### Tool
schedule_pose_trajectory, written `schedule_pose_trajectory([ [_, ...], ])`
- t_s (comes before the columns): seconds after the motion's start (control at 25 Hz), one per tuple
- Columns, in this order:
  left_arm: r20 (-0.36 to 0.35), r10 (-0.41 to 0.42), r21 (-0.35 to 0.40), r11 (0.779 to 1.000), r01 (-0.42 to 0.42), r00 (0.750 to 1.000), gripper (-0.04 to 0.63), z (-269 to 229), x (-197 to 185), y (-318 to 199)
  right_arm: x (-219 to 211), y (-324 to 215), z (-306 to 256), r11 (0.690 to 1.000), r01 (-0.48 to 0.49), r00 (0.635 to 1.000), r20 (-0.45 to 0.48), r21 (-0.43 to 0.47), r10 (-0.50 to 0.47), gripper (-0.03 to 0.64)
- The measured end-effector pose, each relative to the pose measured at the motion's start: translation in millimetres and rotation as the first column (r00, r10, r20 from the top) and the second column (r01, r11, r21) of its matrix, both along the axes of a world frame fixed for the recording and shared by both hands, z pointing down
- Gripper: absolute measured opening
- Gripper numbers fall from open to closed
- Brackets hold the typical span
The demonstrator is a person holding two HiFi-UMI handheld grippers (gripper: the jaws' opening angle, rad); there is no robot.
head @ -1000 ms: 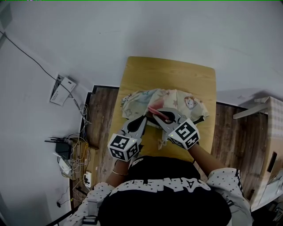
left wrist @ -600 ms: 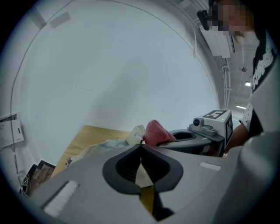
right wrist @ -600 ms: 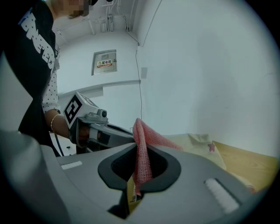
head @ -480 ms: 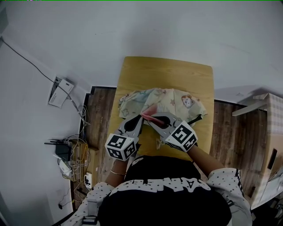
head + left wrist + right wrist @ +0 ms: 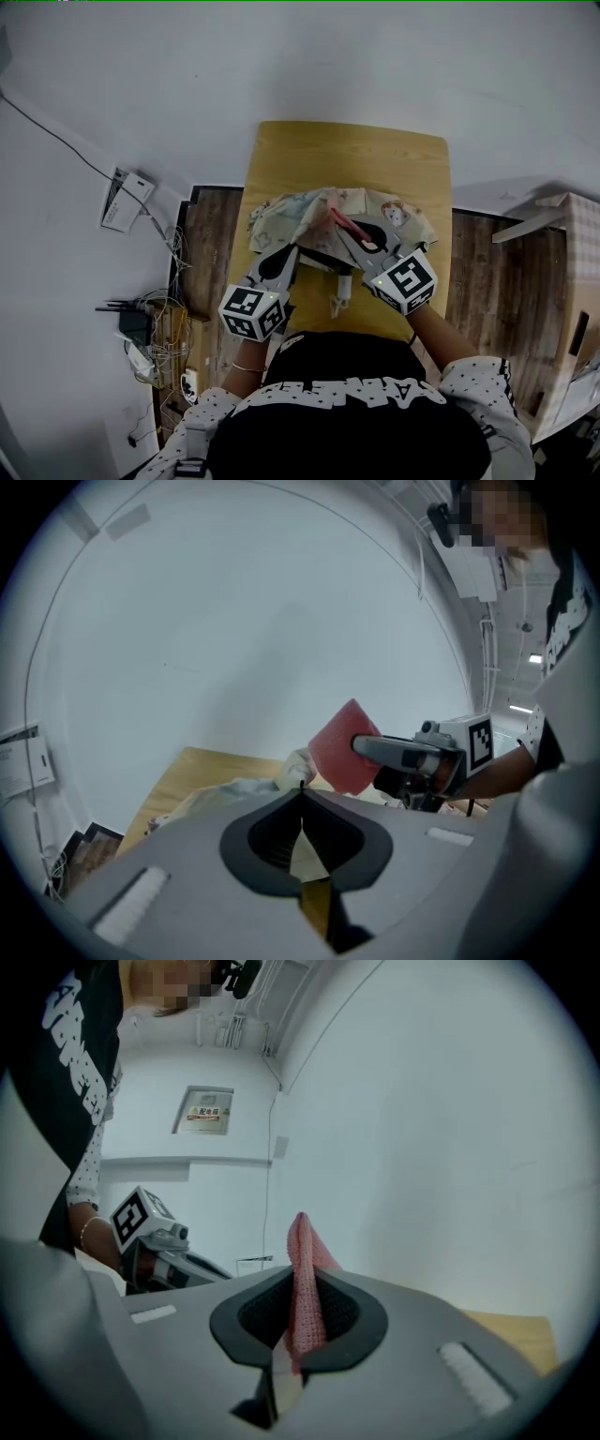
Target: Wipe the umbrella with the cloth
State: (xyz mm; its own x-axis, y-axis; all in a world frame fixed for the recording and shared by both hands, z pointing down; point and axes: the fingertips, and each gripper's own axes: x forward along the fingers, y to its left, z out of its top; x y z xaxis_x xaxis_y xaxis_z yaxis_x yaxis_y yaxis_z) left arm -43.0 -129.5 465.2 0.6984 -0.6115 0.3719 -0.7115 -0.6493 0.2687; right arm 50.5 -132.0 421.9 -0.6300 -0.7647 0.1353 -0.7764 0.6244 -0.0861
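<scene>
Umbrella: patterned, lies crumpled across the table's near half. Left gripper: jaws together, apparently pinching its near-left edge. Right gripper: clamped on pink cloth over the middle. We judge wiping under way, most fabric left.

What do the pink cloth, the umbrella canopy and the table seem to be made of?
The cloth looks like matte knitted textile: a fine ribbed mesh shows. The umbrella seems thin printed fabric, perhaps synthetic: it lies crumpled, with cartoon figures. The table looks like smooth wood or laminate: light, even tone.
</scene>
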Motion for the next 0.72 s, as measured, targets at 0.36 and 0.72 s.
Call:
schedule_pose_trajectory([
  [0.36, 0.002, -0.009, -0.005, 1.0, 0.009, 1.0, 0.003, 0.8, 2.3, 0.8, 71.5, -38.6, 38.0, 0.977, -0.205, 0.972, -0.129, -0.056, 0.196, 0.034],
  [0.72, 0.003, -0.026, -0.004, 1.0, 0.026, 1.0, 0.003, -0.3, -0.8, -0.2, 47.8, -32.7, 73.5, 0.983, -0.095, 0.983, -0.173, -0.154, 0.068, 0.034],
])
